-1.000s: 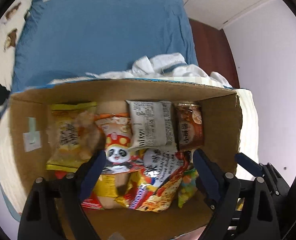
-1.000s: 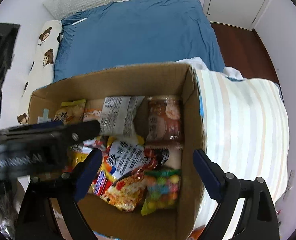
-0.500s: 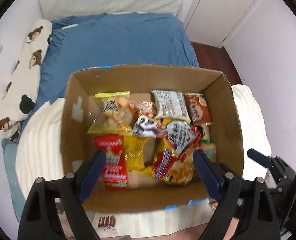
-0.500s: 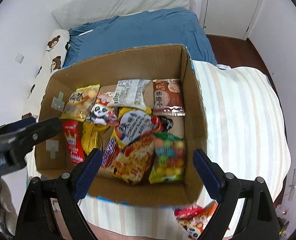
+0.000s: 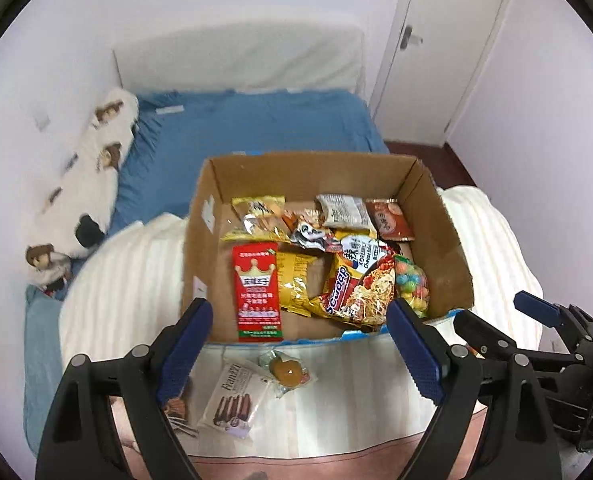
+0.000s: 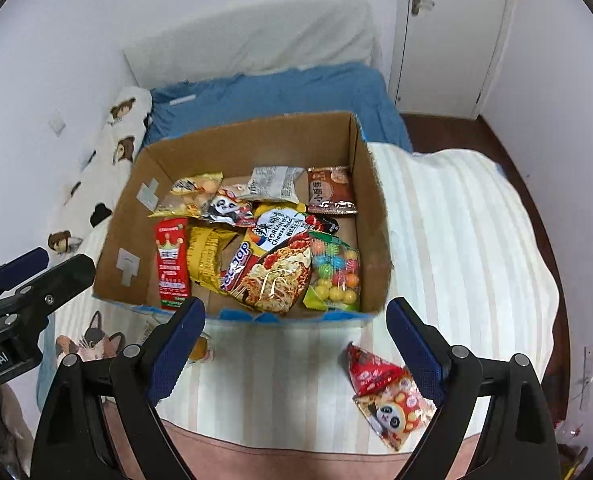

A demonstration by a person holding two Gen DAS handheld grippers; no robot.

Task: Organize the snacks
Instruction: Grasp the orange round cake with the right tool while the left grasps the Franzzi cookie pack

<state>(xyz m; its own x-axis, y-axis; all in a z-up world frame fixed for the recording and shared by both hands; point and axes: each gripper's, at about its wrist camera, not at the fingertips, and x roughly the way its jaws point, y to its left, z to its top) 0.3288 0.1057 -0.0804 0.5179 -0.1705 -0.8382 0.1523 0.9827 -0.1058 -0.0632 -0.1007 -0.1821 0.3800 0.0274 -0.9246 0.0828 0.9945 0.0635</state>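
Left gripper (image 5: 298, 322) & right gripper (image 6: 295, 320) are being shown w/ black plastic arms, silver pivot screws and textured blue pads (image 6: 176, 354) on the fingers. White lettering, partly cut off, is being displayed on the left unit's black body, seen from the right wrist cam.

We see a cardboard box (image 5: 436, 216) sitting on a striped blanket (image 6: 456, 240) on the bed (image 5: 256, 128). Many snack packs lie in the box. The noodle pack (image 6: 272, 272) is near the front, with the bag of candy balls (image 6: 336, 272) just to its right. A tall crown pack (image 5: 256, 292) lies at the left side. On the blanket in front of the box, we see a wafer pack (image 5: 234, 394) and a small round snack (image 5: 286, 370) beside it. A panda pack (image 6: 388, 396) lies in front of the box, to the right. A long bear pillow (image 5: 84, 200) lies along the wall, left of the box.
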